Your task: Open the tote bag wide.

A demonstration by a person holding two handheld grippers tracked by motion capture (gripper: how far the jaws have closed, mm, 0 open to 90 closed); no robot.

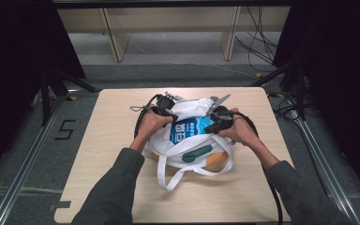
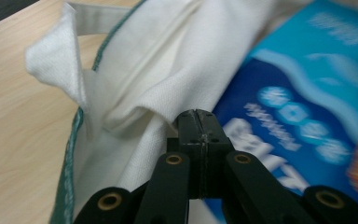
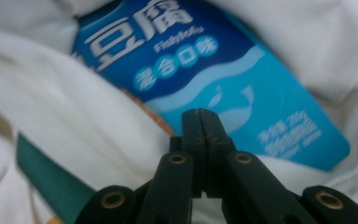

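While jaws closed, blue packet (image 3: 205, 88) just beyond.

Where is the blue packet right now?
In the high view the blue packet lies inside the open mouth of the white bag at the middle of the wooden table, between the left gripper and the right gripper.

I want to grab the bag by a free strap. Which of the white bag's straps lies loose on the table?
The strap loop trailing off the white bag toward the person's side lies flat on the table; the bag's other white bands stay bunched against its body.
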